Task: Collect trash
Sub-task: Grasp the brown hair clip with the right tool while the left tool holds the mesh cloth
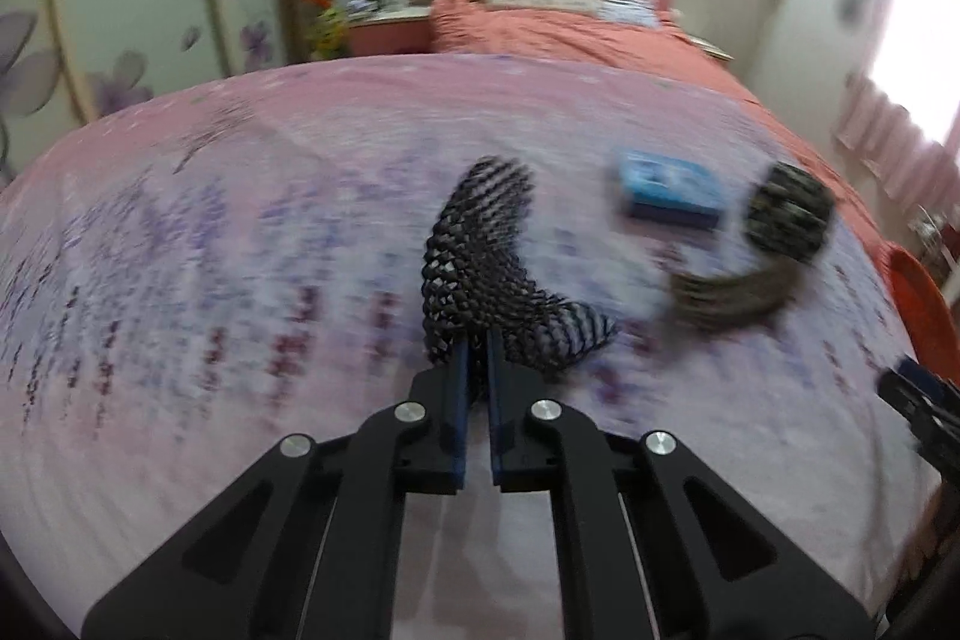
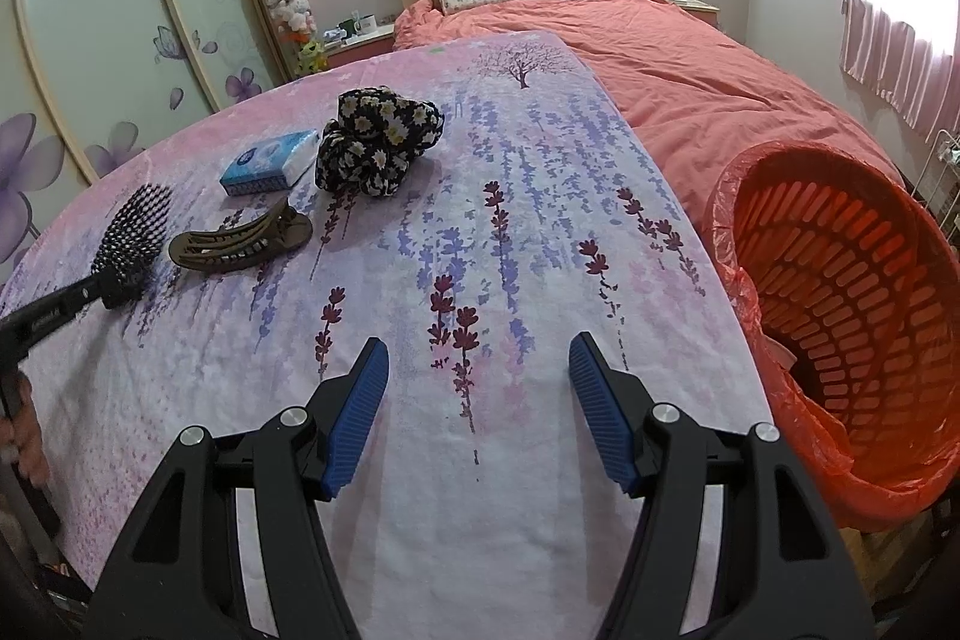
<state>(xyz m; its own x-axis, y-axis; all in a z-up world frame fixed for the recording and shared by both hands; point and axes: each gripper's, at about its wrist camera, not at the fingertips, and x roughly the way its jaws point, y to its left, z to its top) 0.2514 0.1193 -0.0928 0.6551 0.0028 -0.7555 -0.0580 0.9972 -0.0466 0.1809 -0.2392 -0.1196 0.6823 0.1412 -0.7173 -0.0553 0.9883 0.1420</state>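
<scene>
Big stretch of cloth [image 2: 480,280] in front of the right gripper [image 2: 477,376] lies bare, nothing btwn its wide-apart jaws, clear run up the middle to the far edge. Obstacles cluster far left: brush [image 2: 129,238] at the left edge, clip [image 2: 240,241] just beside it, tissue pack [image 2: 270,163] behind, scrunchie [image 2: 378,139] touching the pack's right end. Gaps btwn these are tight. Right side: bin [image 2: 840,304] w/ red liner stands just off the cloth's edge, mouth tilted toward the cloth, open and reachable. In the left wrist view, blurred, left gripper [image 1: 477,346] is clamped on the brush, which blocks the way straight ahead; cloth to its left is bare.
</scene>
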